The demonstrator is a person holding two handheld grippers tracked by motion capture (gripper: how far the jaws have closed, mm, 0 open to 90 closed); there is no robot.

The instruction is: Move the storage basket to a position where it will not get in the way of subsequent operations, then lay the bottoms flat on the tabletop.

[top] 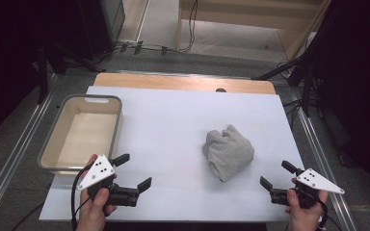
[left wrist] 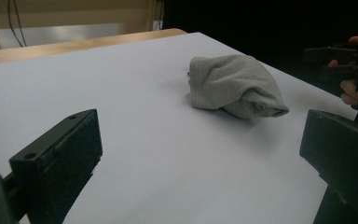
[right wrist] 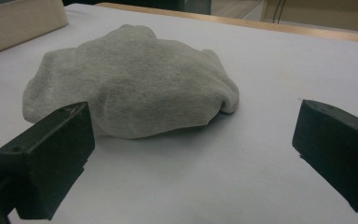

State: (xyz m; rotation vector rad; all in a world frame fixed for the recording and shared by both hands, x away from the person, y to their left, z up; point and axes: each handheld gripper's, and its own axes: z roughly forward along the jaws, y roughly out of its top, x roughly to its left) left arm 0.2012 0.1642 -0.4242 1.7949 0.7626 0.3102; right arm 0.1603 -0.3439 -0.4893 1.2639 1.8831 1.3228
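A crumpled grey cloth (top: 228, 151) lies in a heap on the white table top (top: 173, 120), right of centre. My left gripper (top: 135, 170) hovers near the front left edge, jaws wide open and empty, pointing right toward the cloth (left wrist: 233, 84), which is well beyond the left gripper (left wrist: 200, 140). My right gripper (top: 275, 174) is at the front right corner, open and empty, pointing left. The cloth (right wrist: 130, 88) sits just ahead of the right gripper (right wrist: 193, 130), not between the jaws. The right gripper (left wrist: 340, 60) and its hand also show in the left gripper view.
A beige plastic bin (top: 84, 98) stands empty on the table's left side, just behind my left hand; its wall (right wrist: 18, 21) shows in the right gripper view. A wooden edge (top: 183, 82) runs along the far side. Cables lie on the floor beyond.
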